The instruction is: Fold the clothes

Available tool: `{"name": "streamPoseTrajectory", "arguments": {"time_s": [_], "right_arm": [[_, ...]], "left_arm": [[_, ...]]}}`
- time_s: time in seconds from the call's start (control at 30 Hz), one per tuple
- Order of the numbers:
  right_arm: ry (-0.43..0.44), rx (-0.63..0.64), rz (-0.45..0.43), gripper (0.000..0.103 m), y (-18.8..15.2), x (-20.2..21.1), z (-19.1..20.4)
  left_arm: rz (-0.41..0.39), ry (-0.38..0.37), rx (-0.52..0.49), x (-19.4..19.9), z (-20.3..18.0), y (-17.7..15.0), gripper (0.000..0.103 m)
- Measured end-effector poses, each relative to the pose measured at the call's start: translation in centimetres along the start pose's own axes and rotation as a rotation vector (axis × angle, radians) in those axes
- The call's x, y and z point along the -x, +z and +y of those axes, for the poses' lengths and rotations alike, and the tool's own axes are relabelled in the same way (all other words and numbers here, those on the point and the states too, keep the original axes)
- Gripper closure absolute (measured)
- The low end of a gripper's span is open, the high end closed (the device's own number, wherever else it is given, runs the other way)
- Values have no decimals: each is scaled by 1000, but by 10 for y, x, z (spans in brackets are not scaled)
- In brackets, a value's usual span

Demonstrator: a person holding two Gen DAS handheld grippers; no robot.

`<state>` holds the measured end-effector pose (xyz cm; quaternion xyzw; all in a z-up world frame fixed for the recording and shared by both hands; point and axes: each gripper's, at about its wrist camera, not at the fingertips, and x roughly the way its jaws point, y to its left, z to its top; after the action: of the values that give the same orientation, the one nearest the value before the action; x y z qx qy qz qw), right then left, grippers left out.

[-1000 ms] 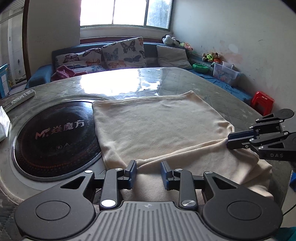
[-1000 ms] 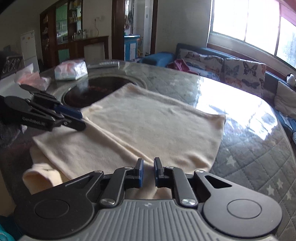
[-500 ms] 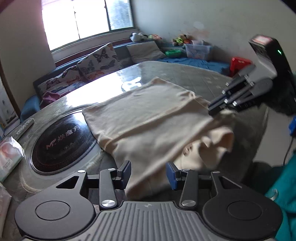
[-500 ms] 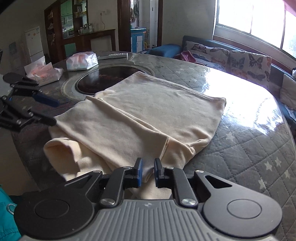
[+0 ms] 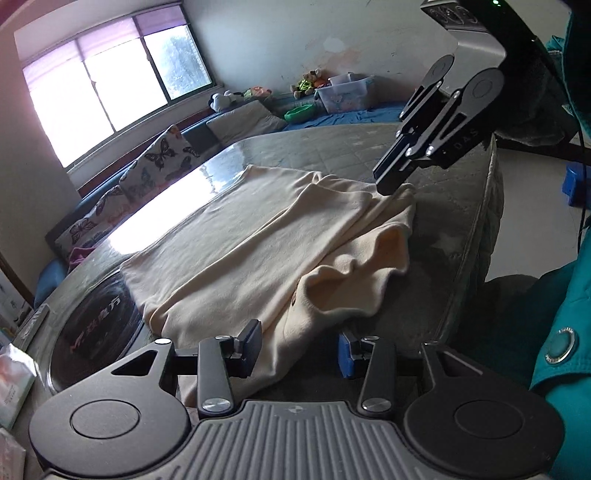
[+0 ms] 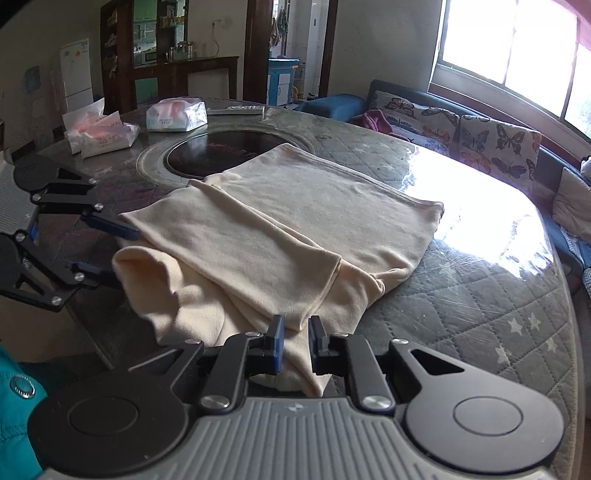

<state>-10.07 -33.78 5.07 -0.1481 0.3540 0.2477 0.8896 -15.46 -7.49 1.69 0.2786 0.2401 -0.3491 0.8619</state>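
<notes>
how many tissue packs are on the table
3 in the right wrist view, at the far left of the table: one white pack by the remote, two more nearer its edge. Others may lie out of frame.

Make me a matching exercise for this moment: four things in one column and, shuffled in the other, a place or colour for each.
Things:
1. garment
2. cooktop
3. tissue pack
4. cushions

Descriptions:
A. black, set into the table
B. butterfly print, on the sofa under the window
C. cream, spread on the table
D. on the table beyond the cooktop

Pairs: 1-C, 2-A, 3-D, 4-B
</notes>
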Motion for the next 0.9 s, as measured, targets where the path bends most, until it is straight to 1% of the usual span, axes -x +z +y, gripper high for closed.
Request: {"name": "streamPoseTrajectory", "arguments": {"time_s": [0.03,0.07,0.1,0.13,0.2,0.23,0.27,0.37,0.4,0.47,0.6,0.67,0.8,0.83,0.87,0.9], "right_arm": [[-3,8,0,82,-1,2,1],[-4,24,0,81,-2,5,3],[-5,42,0,81,-4,8,5],[-1,57,2,80,-5,9,7],[8,86,6,77,-7,12,10],[13,101,9,72,-9,13,12],[20,113,8,70,-9,14,14],[43,145,6,68,-9,14,19],[51,156,5,68,-9,15,21],[60,184,-3,62,-8,14,25],[63,224,-46,62,-2,4,31],[68,230,-50,62,2,-5,30],[84,234,-32,67,9,-27,27],[91,237,-25,80,9,-31,26],[96,237,-22,88,10,-33,26],[101,237,-20,89,10,-34,25]], "left_arm": [[-7,-4,2,-1,0,0,68],[-12,-4,4,-2,1,1,73],[-18,-4,18,-1,4,3,85],[-26,-7,41,-1,7,6,92],[-43,-12,89,1,15,11,93],[-50,-10,110,1,19,14,94],[-57,-6,132,0,25,18,94],[-71,-24,206,-5,44,29,94],[-74,-28,216,-7,49,32,94],[-76,-32,220,-11,56,36,94],[-65,-50,228,-17,62,37,94],[-60,-61,234,-19,64,36,94],[-51,-77,255,-20,66,32,94],[-50,-80,256,-19,66,31,94],[-51,-82,252,-17,64,29,93],[-52,-83,247,-15,63,26,91]]}}
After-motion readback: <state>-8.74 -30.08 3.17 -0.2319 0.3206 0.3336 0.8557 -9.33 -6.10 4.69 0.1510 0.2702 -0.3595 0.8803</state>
